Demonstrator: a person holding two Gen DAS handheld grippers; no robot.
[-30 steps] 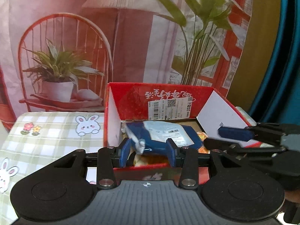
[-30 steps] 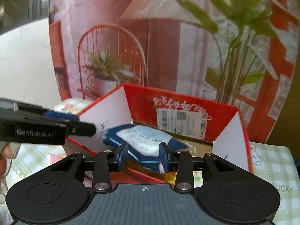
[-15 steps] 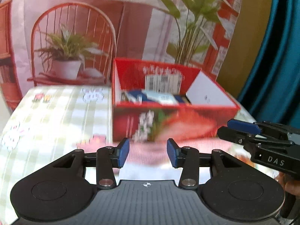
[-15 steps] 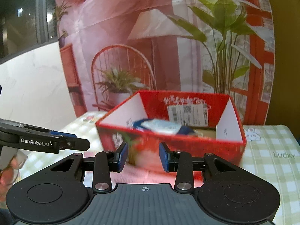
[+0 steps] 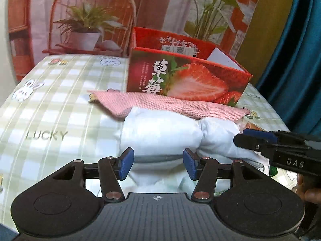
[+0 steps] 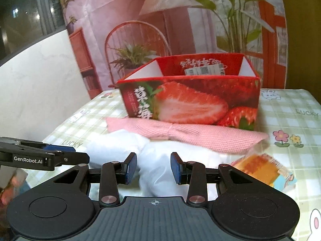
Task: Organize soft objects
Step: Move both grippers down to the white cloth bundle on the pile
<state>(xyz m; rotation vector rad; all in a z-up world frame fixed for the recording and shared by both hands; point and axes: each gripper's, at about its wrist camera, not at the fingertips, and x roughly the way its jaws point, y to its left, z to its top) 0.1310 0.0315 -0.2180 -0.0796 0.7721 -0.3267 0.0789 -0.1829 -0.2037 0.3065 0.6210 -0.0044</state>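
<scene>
- The red strawberry box point(image 5: 186, 80) stands ahead of both my grippers on the checked tablecloth point(image 5: 50, 108). I judge the step in hand to be picking the next soft thing to go into that box, with the box already holding something, though from this low angle I cannot see inside.
- The pink cloth point(image 5: 166, 104) lies just in front of the box, beyond my fingers, touching or nearly touching the box's front wall.
- The white bundle point(image 5: 160, 132) lies nearest me, between the pink cloth and my tools, pinched at its middle like a knotted garment or pillow; I cannot say which.
- My left gripper point(image 5: 157, 165) is spread wide and empty, its blue pads flanking the near edge of the white bundle.
- My right gripper point(image 6: 153, 167) is likewise spread and empty, pads either side of a fold of the same bundle.
- An orange snack packet point(image 6: 264, 170) sits to the right of my right gripper, close beside the bundle.
- The next move, as I judge it, calls for pushing both tools forward so the pads bite deep into the fabric, then closing and lifting together over the box wall; a shallow pinch may let it slide out.
- Writing: large white Chinese characters on the box front, a barcode label point(image 6: 204, 71) on its far wall, "LUCKY" on the tablecloth, "GenRobot.AI" and "DAS" on the tools' sides.
</scene>
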